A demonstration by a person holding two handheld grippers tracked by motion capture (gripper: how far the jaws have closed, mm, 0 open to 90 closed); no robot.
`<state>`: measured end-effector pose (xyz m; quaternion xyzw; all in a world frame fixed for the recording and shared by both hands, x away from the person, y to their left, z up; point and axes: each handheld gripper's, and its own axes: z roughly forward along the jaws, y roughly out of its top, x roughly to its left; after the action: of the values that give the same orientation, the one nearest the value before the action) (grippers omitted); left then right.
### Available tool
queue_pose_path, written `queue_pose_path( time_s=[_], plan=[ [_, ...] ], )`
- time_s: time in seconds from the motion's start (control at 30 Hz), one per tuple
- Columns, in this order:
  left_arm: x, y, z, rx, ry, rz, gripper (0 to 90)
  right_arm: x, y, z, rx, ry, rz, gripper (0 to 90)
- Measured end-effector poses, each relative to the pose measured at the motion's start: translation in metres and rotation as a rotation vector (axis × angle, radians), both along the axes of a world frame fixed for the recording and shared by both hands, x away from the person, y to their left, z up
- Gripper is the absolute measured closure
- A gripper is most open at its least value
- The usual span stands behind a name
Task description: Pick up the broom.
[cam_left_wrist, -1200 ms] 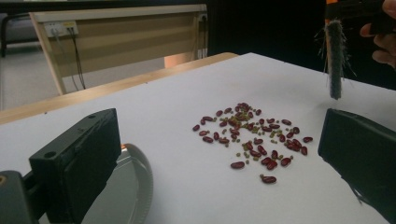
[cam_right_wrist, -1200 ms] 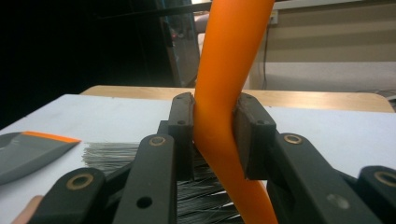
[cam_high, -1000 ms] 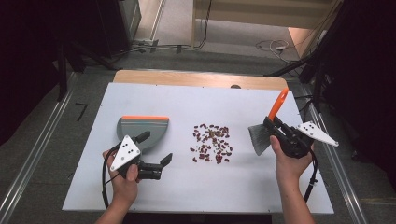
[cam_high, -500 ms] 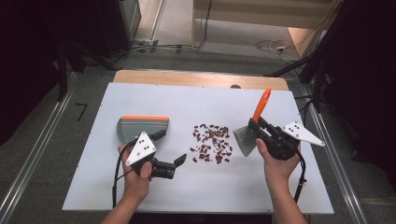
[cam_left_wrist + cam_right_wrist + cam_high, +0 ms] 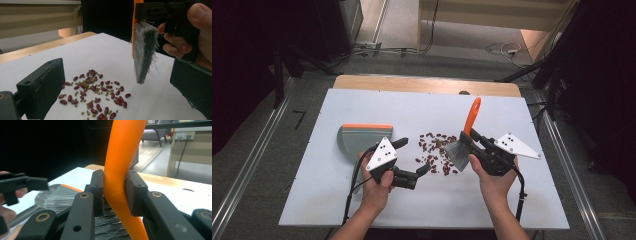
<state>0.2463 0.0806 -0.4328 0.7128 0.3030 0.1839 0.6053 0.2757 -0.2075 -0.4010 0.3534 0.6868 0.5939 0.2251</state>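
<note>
Beside scattered red and green beans (image 5: 437, 152): grey-bristled orange-handled brush (image 5: 460, 148), clenched in right gripper (image 5: 473, 140); sweeping pending, toward grey orange-edged dustpan (image 5: 357, 138); left gripper (image 5: 413, 161) open, empty.

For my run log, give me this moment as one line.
right gripper: shut on brush | left gripper: open, empty | beans: loose on table | dustpan: left of beans

My two grippers, left (image 5: 412, 161) and right (image 5: 470, 138), are black, each topped with a grey triangular plate dotted with dark screws, black cables trailing toward the frame's bottom.
</note>
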Motion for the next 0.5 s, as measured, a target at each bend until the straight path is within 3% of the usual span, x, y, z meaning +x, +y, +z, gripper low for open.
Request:
queue_pose_path(
  time_s=[0.37, 0.5],
  plan=[
    [0.001, -0.023, -0.003, -0.044, 0.073, -0.066, 3.8, -0.008, 0.023, -0.002, -0.007, -0.008, 0.047, 68.9],
    [0.000, -0.033, -0.005, -0.027, 0.104, -0.062, 8.7, -0.011, 0.030, -0.002, -0.008, -0.009, 0.061, 68.8]
  ],
)
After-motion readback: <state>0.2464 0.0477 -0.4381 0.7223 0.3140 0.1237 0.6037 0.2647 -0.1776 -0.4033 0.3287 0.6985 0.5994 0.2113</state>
